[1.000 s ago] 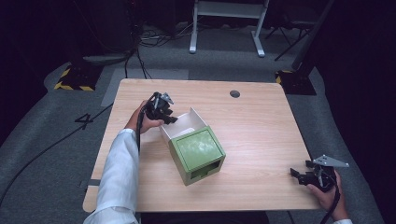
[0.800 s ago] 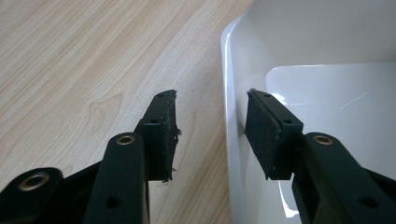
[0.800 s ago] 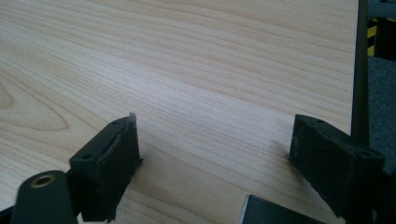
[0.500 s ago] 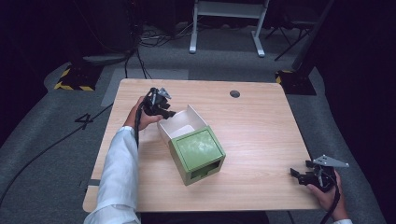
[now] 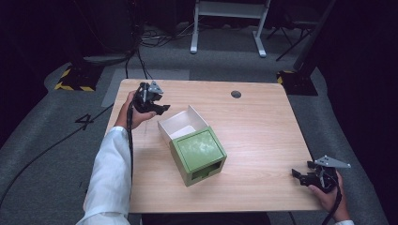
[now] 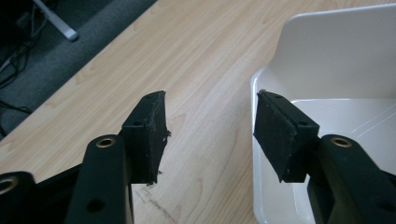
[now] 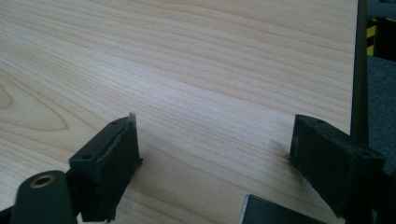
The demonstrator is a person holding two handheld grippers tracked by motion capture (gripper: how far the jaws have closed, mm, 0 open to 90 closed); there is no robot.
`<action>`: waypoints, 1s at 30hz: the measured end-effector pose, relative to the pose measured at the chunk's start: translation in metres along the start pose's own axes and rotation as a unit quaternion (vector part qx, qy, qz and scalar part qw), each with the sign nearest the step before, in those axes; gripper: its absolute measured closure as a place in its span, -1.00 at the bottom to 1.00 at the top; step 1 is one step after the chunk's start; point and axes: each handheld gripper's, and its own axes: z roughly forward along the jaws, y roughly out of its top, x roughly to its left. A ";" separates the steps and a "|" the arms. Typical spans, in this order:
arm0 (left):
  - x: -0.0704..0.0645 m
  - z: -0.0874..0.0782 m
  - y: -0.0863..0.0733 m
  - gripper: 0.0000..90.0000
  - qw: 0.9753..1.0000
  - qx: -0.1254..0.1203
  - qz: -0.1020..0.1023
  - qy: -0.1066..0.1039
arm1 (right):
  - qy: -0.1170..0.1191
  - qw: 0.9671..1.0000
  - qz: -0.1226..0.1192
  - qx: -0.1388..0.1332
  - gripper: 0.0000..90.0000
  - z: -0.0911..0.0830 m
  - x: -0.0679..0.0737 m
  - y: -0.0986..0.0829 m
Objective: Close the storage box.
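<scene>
A: Take the green box (image 5: pixel 199 157) as the marker. Where does it sit?

B: On the wooden table (image 5: pixel 263 126), about mid-table and turned at an angle. A white drawer (image 5: pixel 182 123) is pulled out of its far-left side, open at the top, with nothing visible inside.

A: And the left gripper (image 5: pixel 160 108)?

B: Held in the person's left hand (image 5: pixel 133 111), beyond the box and to its left, just beside the drawer's outer corner. In the left gripper view its jaws are spread wide with nothing between them. One pad (image 6: pixel 150 135) is over bare wood, the other over the drawer's rim, with the drawer's white wall (image 6: pixel 336 56) rising behind it. I cannot tell whether that pad touches the rim.

A: The right gripper (image 5: pixel 300 174)?

B: Well apart from the box, off to its right near the table's near-right corner, held in the right hand (image 5: pixel 328 194), with the grey plate (image 5: pixel 332 162) on top. In the right gripper view the jaws are spread apart and empty, low over plain wood, with the table edge to one side.

A: Anything else near the box?

B: A dark round grommet (image 5: pixel 236 94) in the tabletop, farther back and to the box's right. A white sleeve (image 5: pixel 110 178) runs along the box's left
</scene>
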 end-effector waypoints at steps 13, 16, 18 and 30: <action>-0.001 -0.044 -0.014 -0.35 0.999 -0.013 0.011 0.051 | 0.000 1.000 0.000 0.000 -0.65 0.000 0.000 0.000; -0.006 -0.050 -0.017 -0.39 0.997 -0.013 0.021 0.069 | 0.000 1.000 0.000 0.000 -0.65 0.000 0.000 0.000; -0.010 -0.056 -0.020 -0.46 0.997 -0.021 0.020 0.078 | 0.000 1.000 0.000 0.000 -0.65 0.000 0.000 0.000; -0.031 -0.076 -0.038 -0.59 0.993 -0.014 0.037 0.114 | -0.002 1.000 0.002 0.000 -0.65 0.000 0.000 0.000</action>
